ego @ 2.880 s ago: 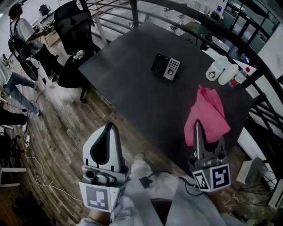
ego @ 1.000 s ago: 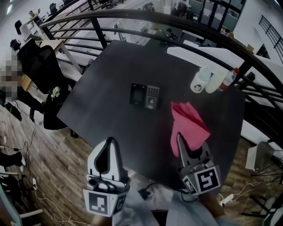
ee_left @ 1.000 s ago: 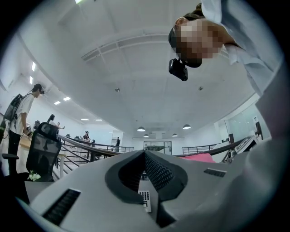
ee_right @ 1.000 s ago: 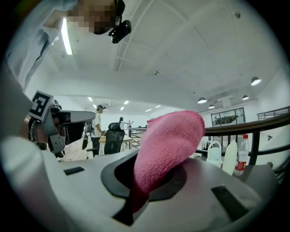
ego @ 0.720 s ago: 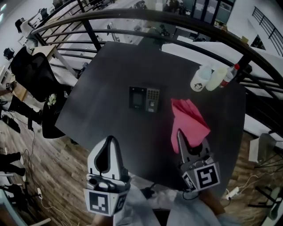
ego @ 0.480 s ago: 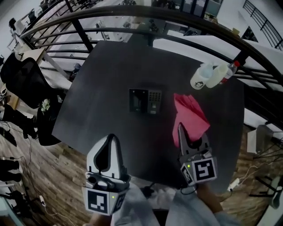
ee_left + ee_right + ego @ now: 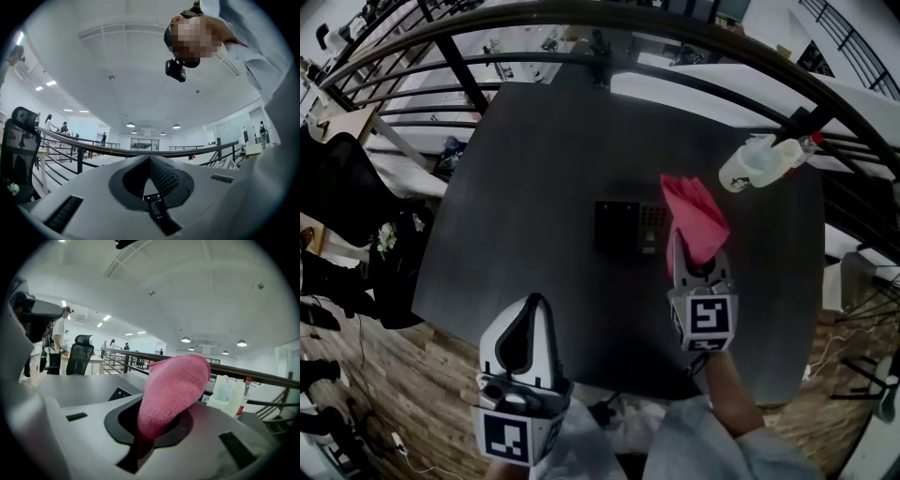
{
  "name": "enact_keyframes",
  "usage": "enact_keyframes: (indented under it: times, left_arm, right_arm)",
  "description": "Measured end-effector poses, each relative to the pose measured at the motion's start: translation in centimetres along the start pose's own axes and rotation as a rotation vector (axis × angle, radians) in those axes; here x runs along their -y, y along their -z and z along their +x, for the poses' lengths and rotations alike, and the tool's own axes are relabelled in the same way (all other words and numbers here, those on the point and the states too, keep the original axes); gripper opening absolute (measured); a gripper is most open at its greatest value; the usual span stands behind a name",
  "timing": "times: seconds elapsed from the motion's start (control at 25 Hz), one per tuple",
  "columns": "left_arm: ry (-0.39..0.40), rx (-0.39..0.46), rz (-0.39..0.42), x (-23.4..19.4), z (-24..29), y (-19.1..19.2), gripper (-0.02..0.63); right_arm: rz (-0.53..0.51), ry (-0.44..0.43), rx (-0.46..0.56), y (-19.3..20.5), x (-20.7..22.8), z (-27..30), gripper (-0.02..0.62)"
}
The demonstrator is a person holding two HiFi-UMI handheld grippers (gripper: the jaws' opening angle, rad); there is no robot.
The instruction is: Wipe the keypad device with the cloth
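Right gripper (image 7: 679,251), jaws pinched on a pink cloth (image 7: 695,212), is held over a dark table (image 7: 516,159), with the cloth standing up and away from its tips. The left gripper (image 7: 532,306) sits low at the table's near edge, jaws pressed together with nothing between them, well apart from the work.

A curved black railing (image 7: 581,21) rings the table's far side and right side. The cloth's left edge meets the right end of the keypad device (image 7: 623,227), which lies flat near the middle of the table. Its long axis runs left to right across the head view, with the dark screen end to the left and the keys to the right, beside the cloth.

Bare tabletop stretches to the left of the device and beyond it. Pale bottles (image 7: 759,161) cluster at the far right corner, near the railing.
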State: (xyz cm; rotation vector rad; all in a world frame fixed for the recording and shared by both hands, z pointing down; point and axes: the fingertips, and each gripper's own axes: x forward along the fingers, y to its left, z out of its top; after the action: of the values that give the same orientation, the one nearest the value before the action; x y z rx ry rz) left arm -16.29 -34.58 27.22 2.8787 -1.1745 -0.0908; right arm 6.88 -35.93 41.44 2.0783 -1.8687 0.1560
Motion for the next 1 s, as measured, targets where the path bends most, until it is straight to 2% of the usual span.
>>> enact_keyframes:
  times: [0.16, 0.4, 0.6, 0.8, 0.88, 1.0]
  left_arm:
    - [0.017, -0.017, -0.013, -1.7, 0.0, 0.6, 0.008]
    - [0.022, -0.041, -0.017, -3.9, -0.1, 1.9, 0.008]
    - [0.026, -0.051, -0.028, -4.6, 0.2, 2.4, 0.008]
    - [0.041, -0.056, -0.033, -4.5, 0.2, 2.7, 0.008]
    - [0.046, -0.057, -0.035, -4.3, 0.2, 2.9, 0.008]
    - [0.056, -0.052, -0.037, -3.8, 0.3, 2.9, 0.008]
  right_arm:
    - [-0.064, 0.024, -0.053, 1.5, -1.8, 3.6, 0.029]
    - [-0.142, -0.064, -0.043, 2.0, -7.2, 6.6, 0.029]
    - [-0.133, -0.173, -0.065, 2.8, -11.7, 7.3, 0.029]
    - [-0.127, -0.273, -0.122, 5.4, -14.3, 6.4, 0.029]
    - [-0.119, -0.288, -0.152, 6.8, -14.4, 5.8, 0.029]
    - [-0.100, -0.254, -0.198, 8.4, -12.9, 4.7, 0.029]
